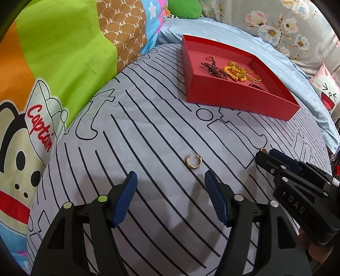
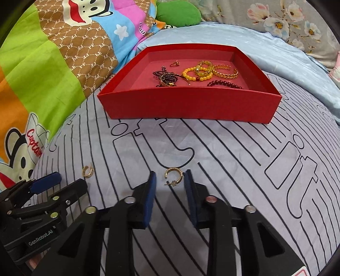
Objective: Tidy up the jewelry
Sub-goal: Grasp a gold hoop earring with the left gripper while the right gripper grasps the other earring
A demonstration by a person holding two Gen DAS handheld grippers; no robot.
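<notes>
A red box (image 1: 238,99) (image 2: 191,106) on the striped bedsheet holds yellow bead bracelets (image 2: 197,73), dark red bead strings (image 2: 225,83), a gold bangle (image 2: 225,72) and a small ring (image 2: 175,63). One gold hoop earring (image 1: 193,162) (image 2: 88,171) lies on the sheet just ahead of my open left gripper (image 1: 171,178). A second gold hoop earring (image 2: 174,177) (image 1: 264,150) lies between the tips of my right gripper (image 2: 170,180), whose jaws stand apart on either side of it without touching.
A colourful cartoon quilt (image 1: 53,74) (image 2: 42,74) rises along the left. A light blue sheet (image 2: 286,55) and floral fabric (image 1: 286,23) lie behind the box. A green cushion (image 2: 178,12) sits at the back. A cat-face pillow (image 1: 325,89) is at the right.
</notes>
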